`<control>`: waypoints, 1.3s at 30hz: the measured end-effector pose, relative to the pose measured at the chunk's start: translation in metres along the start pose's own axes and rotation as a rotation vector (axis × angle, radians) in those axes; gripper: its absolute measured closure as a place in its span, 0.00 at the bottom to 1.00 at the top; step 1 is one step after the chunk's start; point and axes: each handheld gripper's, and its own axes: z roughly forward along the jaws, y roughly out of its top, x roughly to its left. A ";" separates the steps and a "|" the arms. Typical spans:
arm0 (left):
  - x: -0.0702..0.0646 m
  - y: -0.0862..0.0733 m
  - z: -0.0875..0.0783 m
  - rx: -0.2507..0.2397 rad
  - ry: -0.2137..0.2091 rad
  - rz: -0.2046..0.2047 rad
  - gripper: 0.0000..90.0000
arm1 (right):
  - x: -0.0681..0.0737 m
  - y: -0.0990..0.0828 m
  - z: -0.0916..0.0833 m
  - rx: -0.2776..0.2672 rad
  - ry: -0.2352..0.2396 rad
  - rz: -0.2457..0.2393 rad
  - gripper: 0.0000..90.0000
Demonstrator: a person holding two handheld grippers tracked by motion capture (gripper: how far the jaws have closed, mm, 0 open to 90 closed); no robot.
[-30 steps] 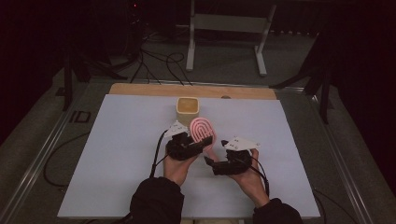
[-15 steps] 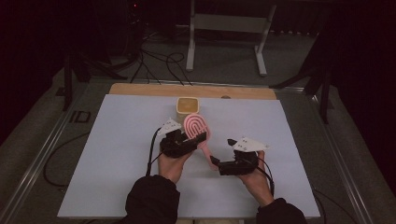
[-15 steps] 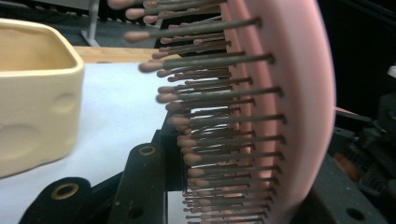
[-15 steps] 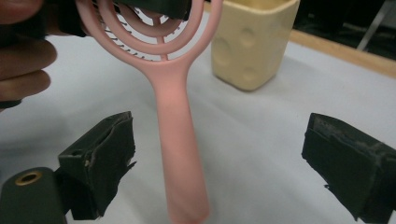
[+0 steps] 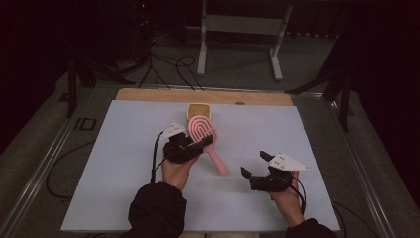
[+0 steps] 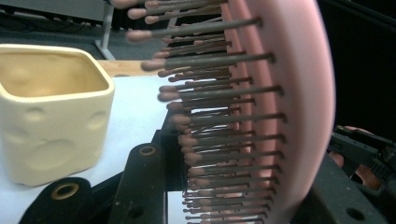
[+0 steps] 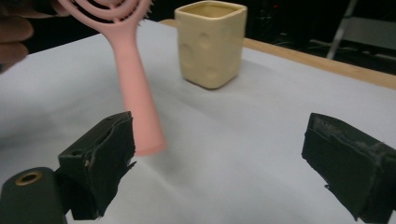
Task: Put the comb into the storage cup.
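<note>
Black fingers of the left gripper (image 5: 190,146) clamp the head of a pink hairbrush (image 5: 204,136), lifted over the white surface (image 5: 119,148) with its handle slanting down toward the person. Just behind the brush stands a cream square cup (image 5: 199,110). Well apart to the right, the right gripper (image 5: 257,168) holds its fingers wide, gripping nothing.

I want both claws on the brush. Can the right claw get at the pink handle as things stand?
Probably yes: the right claw is open, and bare table lies between it and the handle of the hairbrush held by the left claw.
</note>
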 end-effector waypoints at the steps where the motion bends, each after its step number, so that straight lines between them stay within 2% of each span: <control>1: 0.000 0.000 0.000 0.000 0.000 0.000 0.70 | 0.000 0.000 0.000 0.000 0.000 0.000 0.10; 4: 0.000 0.004 -0.002 0.002 0.010 0.013 0.70 | 0.000 -0.009 -0.007 -0.047 -0.014 0.013 0.10; 7: 0.000 0.006 -0.003 -0.001 0.015 0.017 0.70 | 0.001 -0.012 -0.009 -0.061 -0.021 0.008 0.11; 8: 0.000 0.008 -0.005 -0.005 0.016 0.017 0.70 | 0.001 -0.014 -0.011 -0.066 -0.041 -0.008 0.13; 13: 0.000 0.011 -0.007 -0.006 0.024 0.031 0.70 | 0.001 -0.021 -0.014 -0.068 -0.048 -0.014 0.13; 20: 0.001 0.019 -0.012 -0.009 0.038 0.052 0.70 | -0.006 -0.033 -0.018 -0.068 -0.047 0.033 0.13; 22: 0.001 0.021 -0.013 -0.009 0.043 0.060 0.70 | -0.006 -0.034 -0.018 -0.065 -0.048 0.030 0.13; 39: 0.003 0.032 -0.026 -0.014 0.062 0.098 0.70 | -0.006 -0.037 -0.016 -0.061 -0.049 0.033 0.13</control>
